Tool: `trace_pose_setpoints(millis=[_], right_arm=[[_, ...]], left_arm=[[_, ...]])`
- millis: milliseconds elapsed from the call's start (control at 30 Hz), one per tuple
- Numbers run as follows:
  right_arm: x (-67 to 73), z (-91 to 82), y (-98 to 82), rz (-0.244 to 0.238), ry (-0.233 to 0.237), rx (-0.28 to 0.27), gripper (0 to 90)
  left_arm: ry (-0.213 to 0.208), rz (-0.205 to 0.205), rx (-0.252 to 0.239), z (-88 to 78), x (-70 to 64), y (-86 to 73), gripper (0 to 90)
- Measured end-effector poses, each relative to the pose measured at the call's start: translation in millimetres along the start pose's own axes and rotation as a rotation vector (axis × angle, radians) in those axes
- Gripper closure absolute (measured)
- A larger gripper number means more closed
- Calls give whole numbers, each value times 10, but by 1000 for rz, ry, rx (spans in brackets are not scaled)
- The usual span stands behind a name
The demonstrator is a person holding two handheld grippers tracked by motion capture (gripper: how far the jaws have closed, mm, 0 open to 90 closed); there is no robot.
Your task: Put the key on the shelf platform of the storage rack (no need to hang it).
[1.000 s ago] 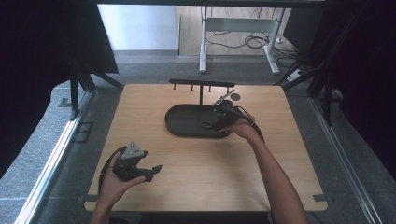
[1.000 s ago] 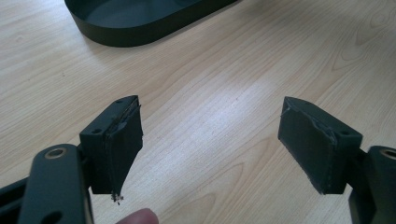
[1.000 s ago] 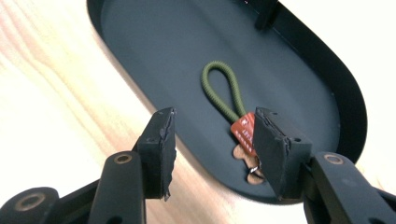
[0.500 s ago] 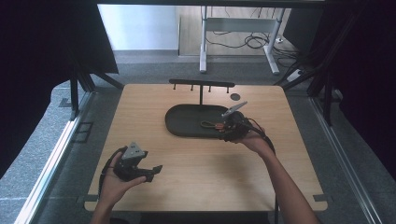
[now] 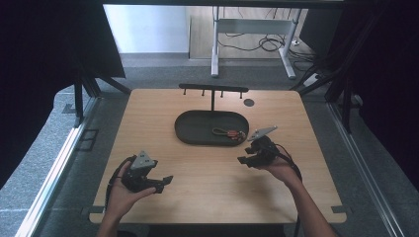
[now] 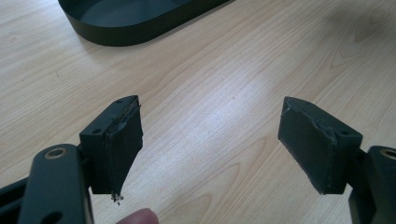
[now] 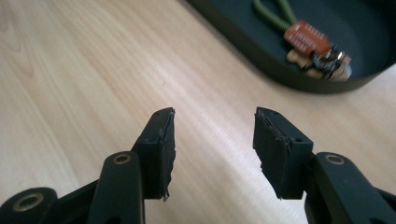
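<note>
High view: wooden bench (image 5: pixel 207 182), dark oval tray (image 5: pixel 197 133) sitting mid-bench toward the far side. Inside the tray, right end, a keychain (image 5: pixel 230 133) — green cord loop with an orange tag and some metal bits. Behind the tray a black T-shaped rack (image 5: pixel 213 90) with small pegs stands upright, and a small dark round spot (image 5: pixel 249 102) marks the bench just right of it. Left gripper (image 5: pixel 160 181) held in the person's left hand (image 5: pixel 121 190) near the front-left of the bench, pointing right, well apart from the tray. Right gripper (image 5: pixel 245 161) in the right hand (image 5: pixel 281 170), just in front of the tray's right end, not touching it, grey plate on top, cable trailing back along the wrist.

Left gripper view: left gripper (image 6: pixel 210 140) fingers (image 6: pixel 119 144) spread wide, nothing between them — bare bench (image 6: pixel 210 93) underneath. Tray wall (image 6: pixel 140 35) at the top left, some way off. A fingertip pokes in at the bottom edge.

Right gripper view: right gripper (image 7: pixel 214 140) fingers (image 7: pixel 161 144) apart at a moderate gap, empty, over bare bench (image 7: pixel 93 70). Tray (image 7: pixel 261 56) at upper right, near but clear of the fingertips. Keychain (image 7: pixel 313 44) lies inside against the near wall — green cord running away, orange tag, metal ring cluster beside it.
</note>
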State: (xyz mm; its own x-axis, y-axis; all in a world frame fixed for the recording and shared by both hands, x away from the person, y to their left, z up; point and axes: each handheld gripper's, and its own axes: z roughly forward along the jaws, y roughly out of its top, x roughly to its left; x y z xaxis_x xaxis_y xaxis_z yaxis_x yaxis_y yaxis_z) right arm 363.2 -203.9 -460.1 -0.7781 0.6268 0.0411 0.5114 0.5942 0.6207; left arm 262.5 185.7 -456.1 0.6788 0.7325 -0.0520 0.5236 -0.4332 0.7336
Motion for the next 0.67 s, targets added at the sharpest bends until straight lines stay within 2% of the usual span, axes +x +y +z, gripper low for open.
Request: trace_pose_setpoints(millis=[233, 333, 667], right_arm=[[80, 33, -316, 33, 20, -16, 487], [95, 61, -398, 44, 24, -5, 485], [140, 47, -451, 38, 23, -30, 477]], left_arm=[[-1, 5, 5, 12, -23, 8, 222], [0, 6, 7, 21, -28, 8, 222], [-1, 0, 14, 53, -6, 0, 222]])
